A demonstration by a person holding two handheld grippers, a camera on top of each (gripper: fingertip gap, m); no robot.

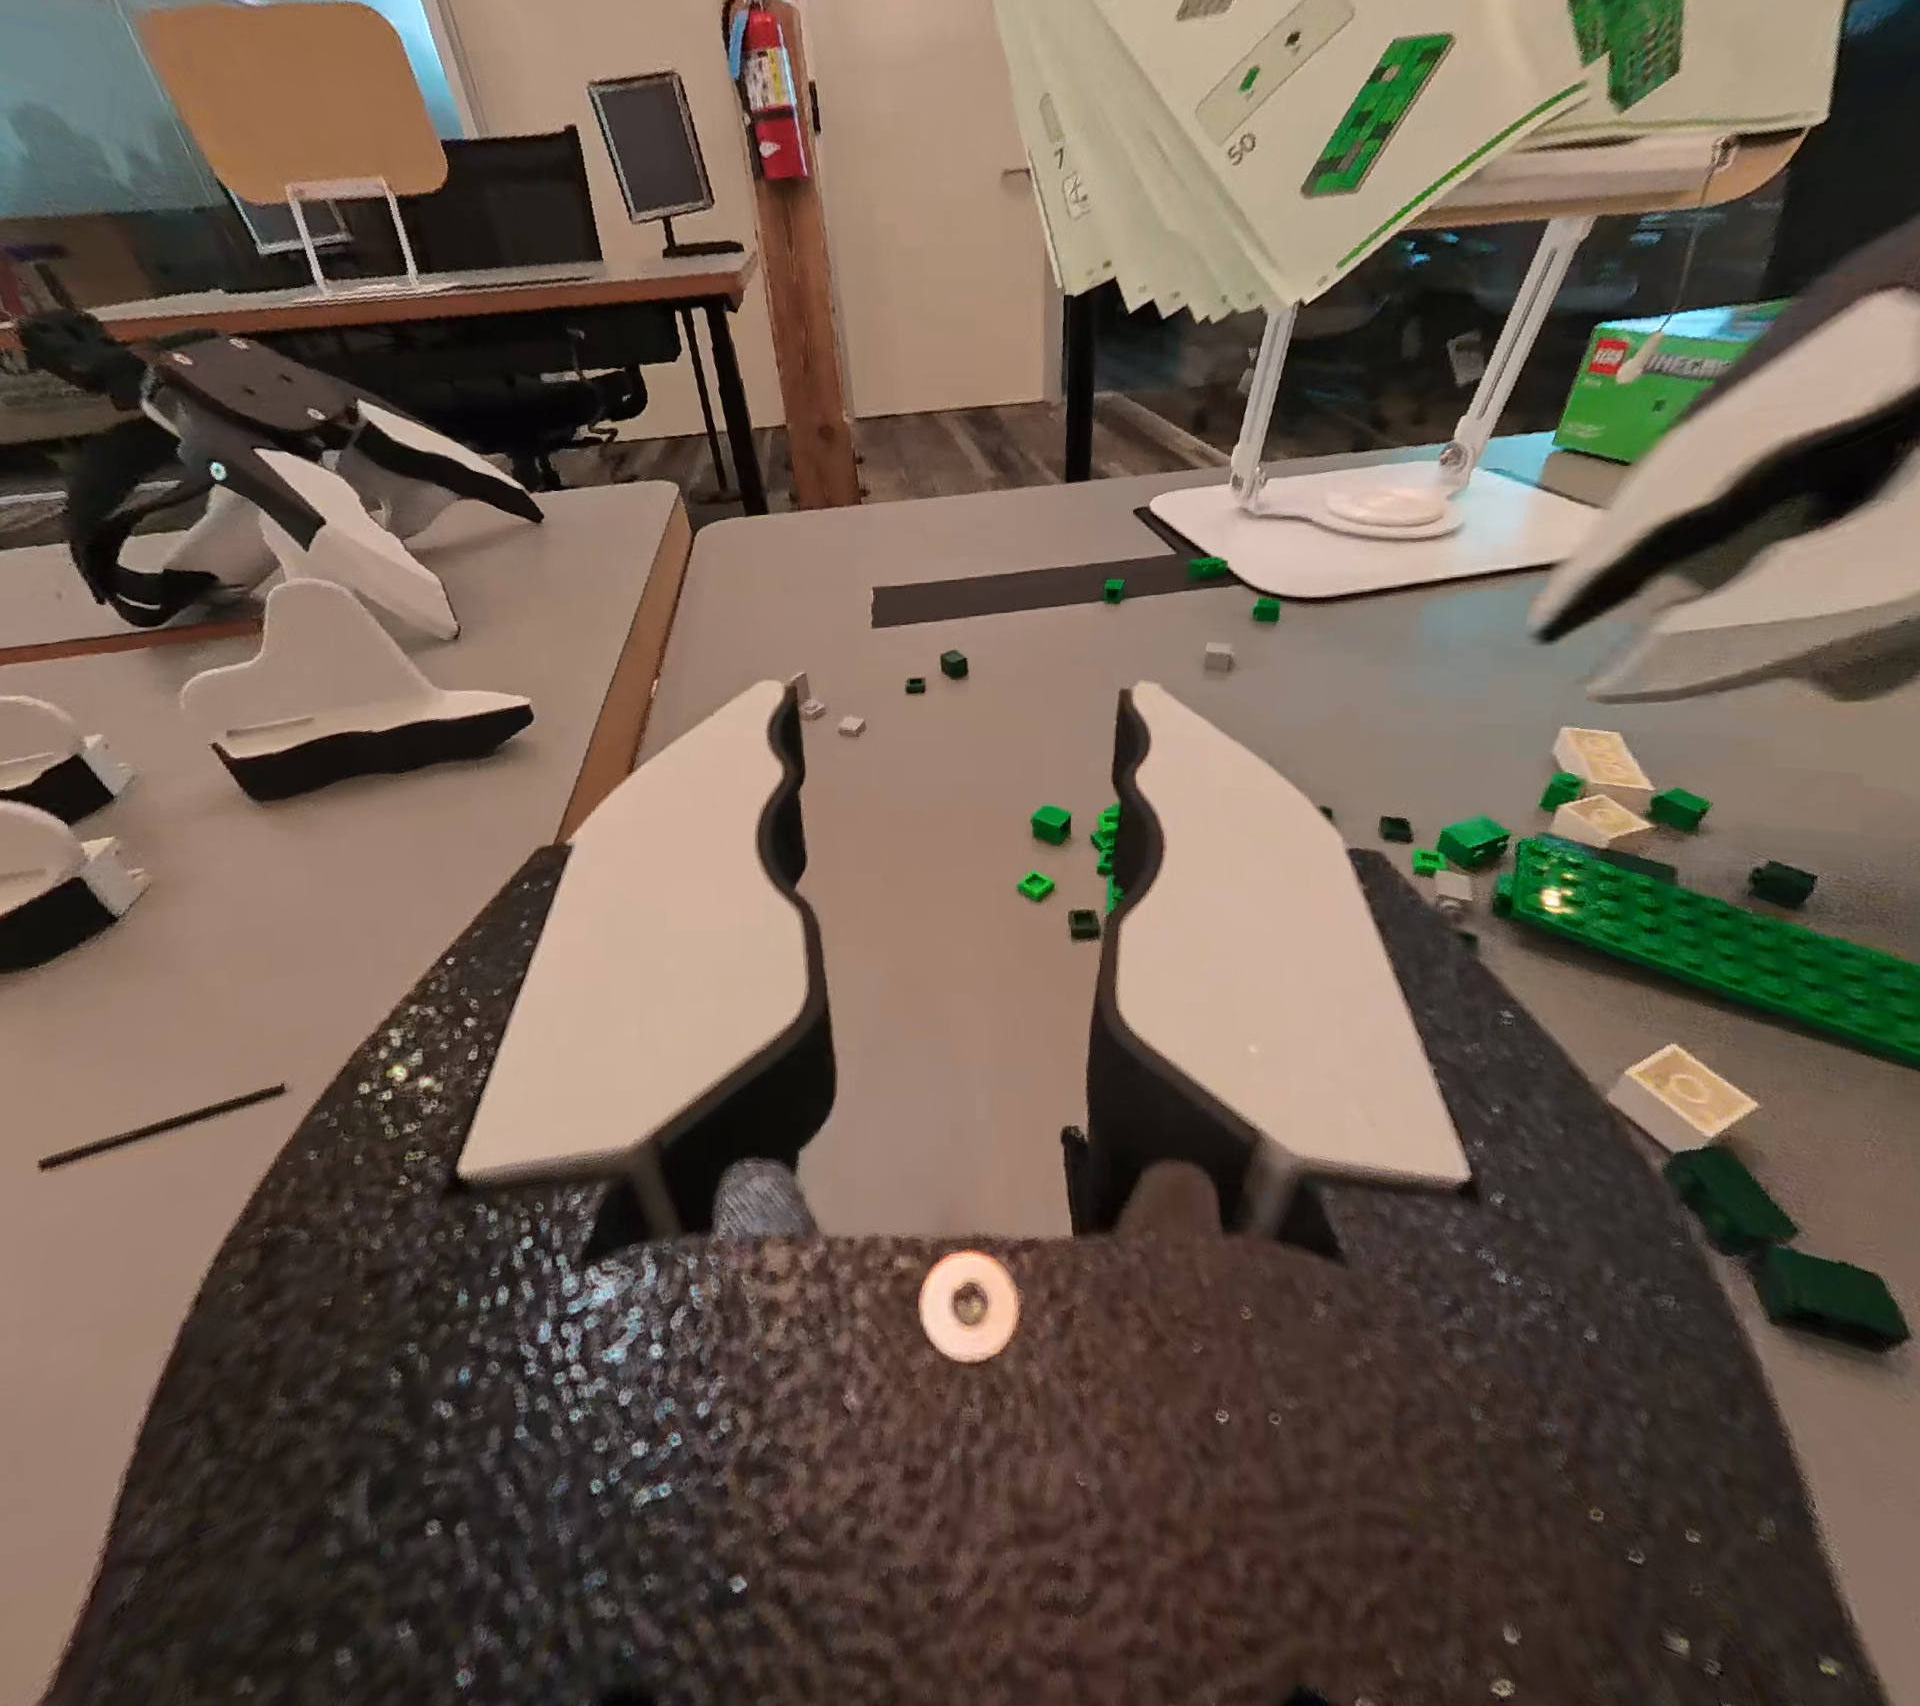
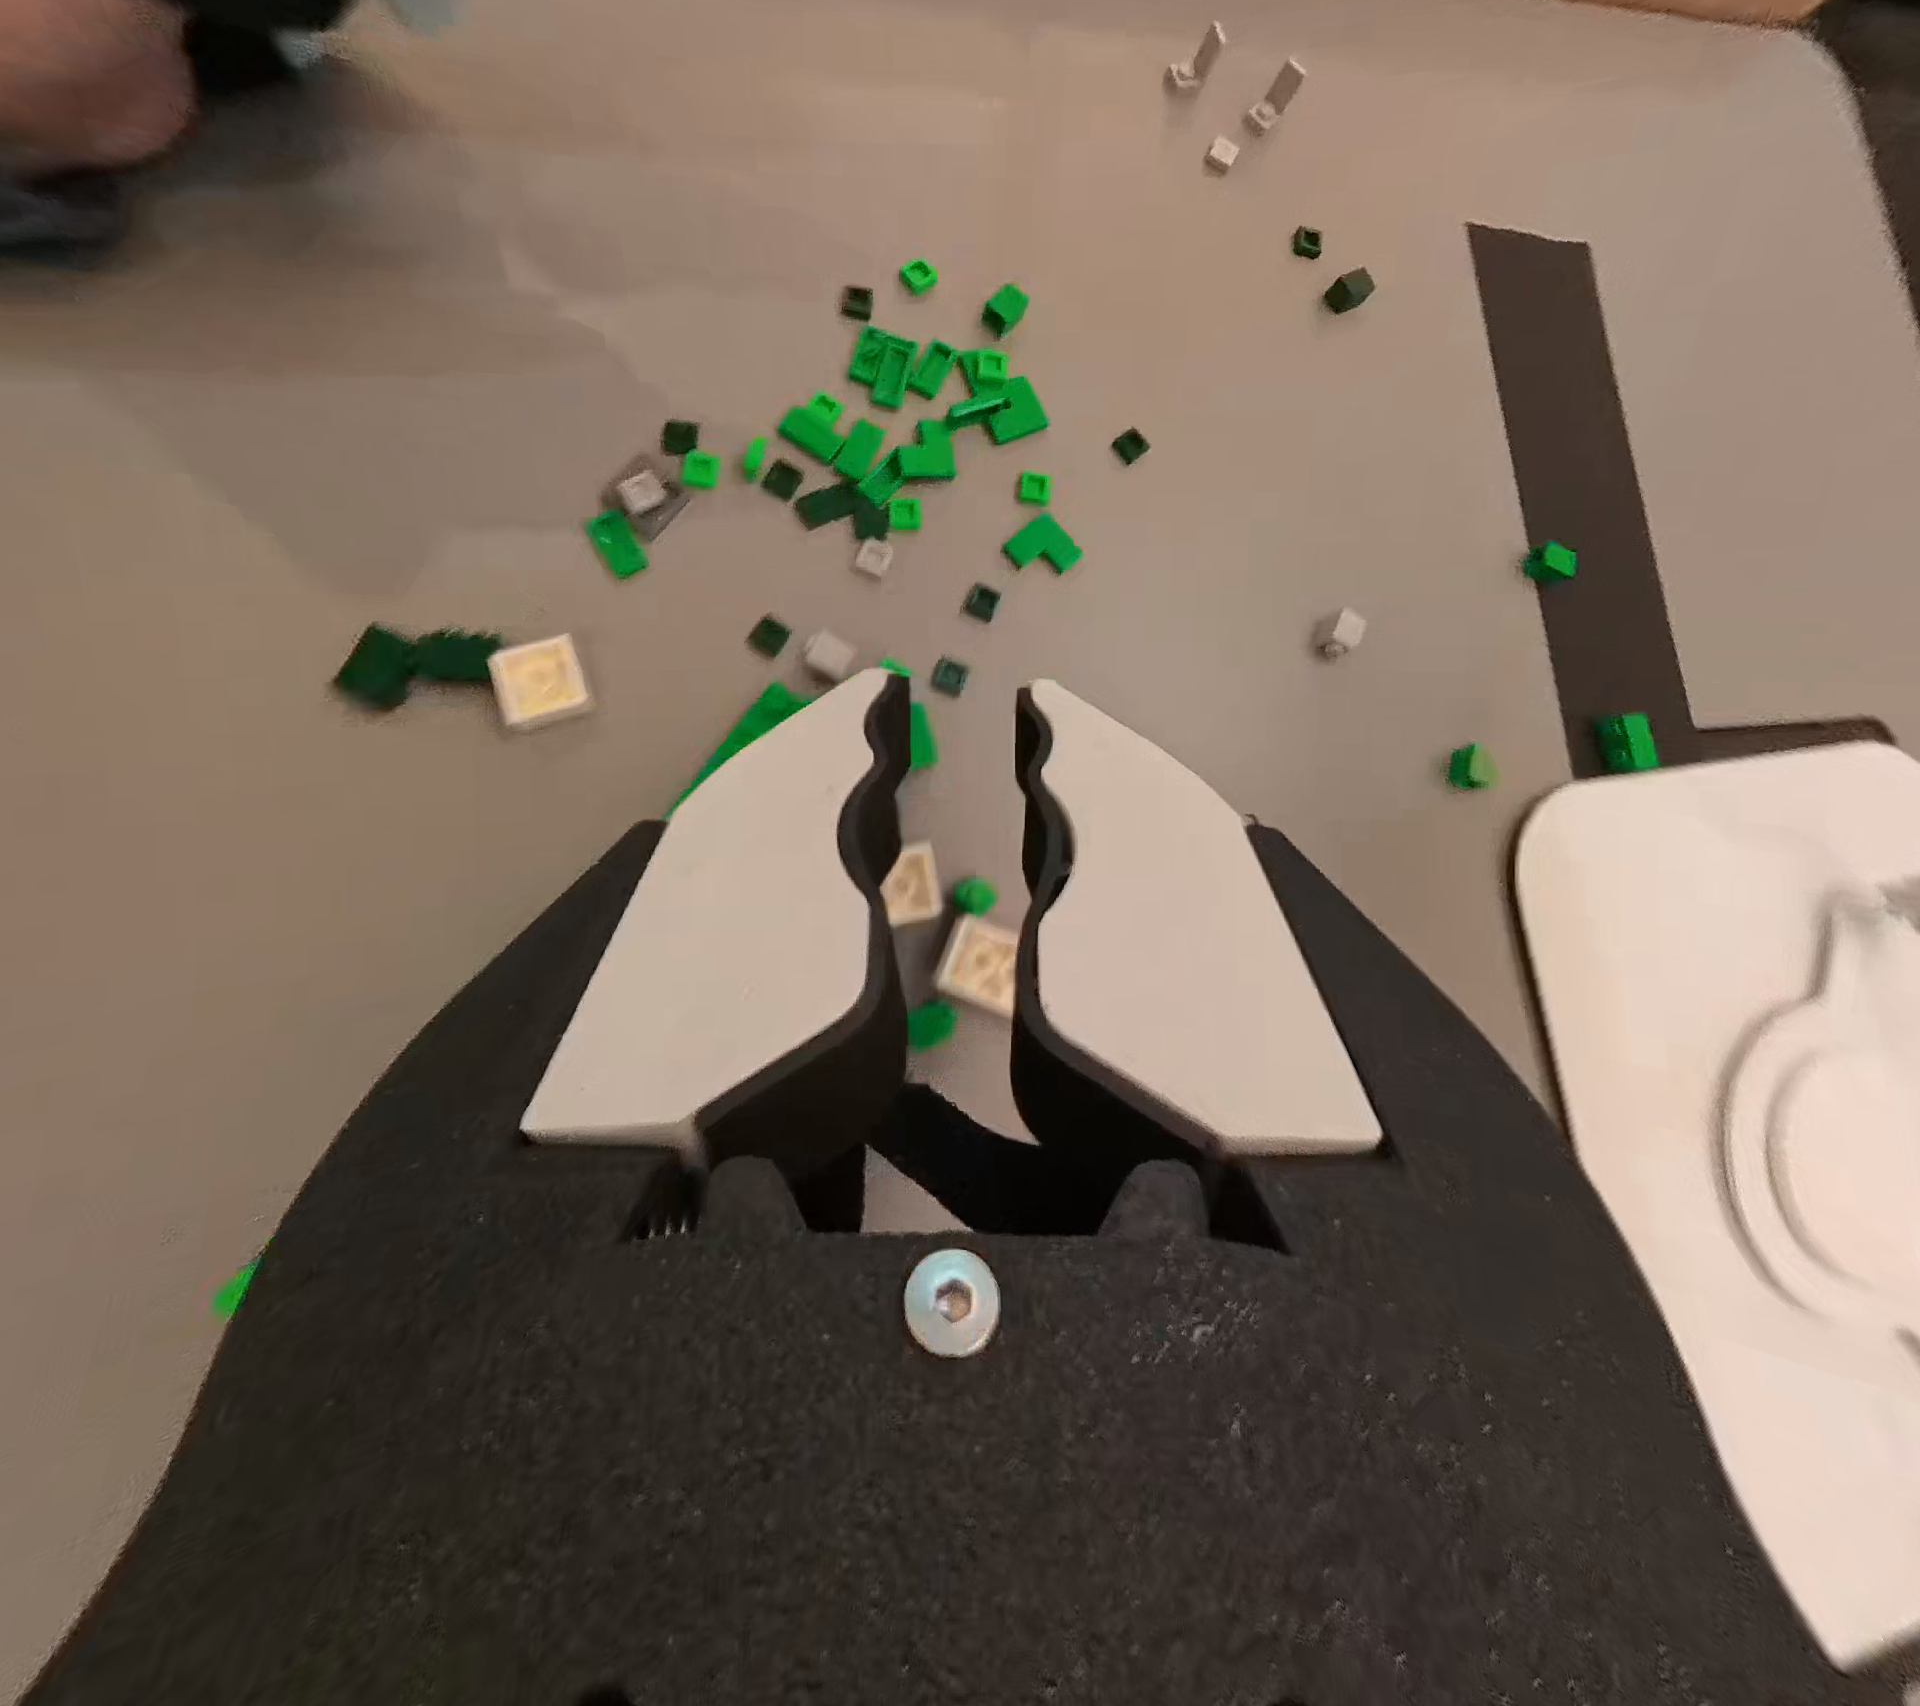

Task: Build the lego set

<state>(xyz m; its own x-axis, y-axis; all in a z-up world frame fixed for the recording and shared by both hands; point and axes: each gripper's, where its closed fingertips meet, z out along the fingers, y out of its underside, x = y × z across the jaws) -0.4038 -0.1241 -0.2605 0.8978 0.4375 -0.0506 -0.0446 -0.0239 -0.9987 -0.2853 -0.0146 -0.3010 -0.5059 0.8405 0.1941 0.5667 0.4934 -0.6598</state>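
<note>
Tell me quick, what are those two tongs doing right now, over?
Left tongs open, empty, over bare grey table. Right tongs open, empty, above scattered green bricks. Long green plate beside left tongs. Nothing gripped.

We see our left gripper (image 1: pixel 961 700) as a wide black body with a rough, speckled, glittering surface, a round silver washer and screw (image 1: pixel 968 1306) set at its middle. Two fingers (image 1: pixel 665 929) rise from slots in it: flat pale grey plates on top, black wavy-edged pads along the inner faces. Our right gripper (image 2: pixel 964 695) is built alike: matte black grainy body, a silver hex screw (image 2: pixel 951 1301) in a washer, grey-topped fingers (image 2: pixel 1174 950) with black scalloped inner edges, and black linkage bars showing between their bases. Seen from the left, the right gripper (image 1: pixel 1558 633) looks blurred, grey with black edging.
</note>
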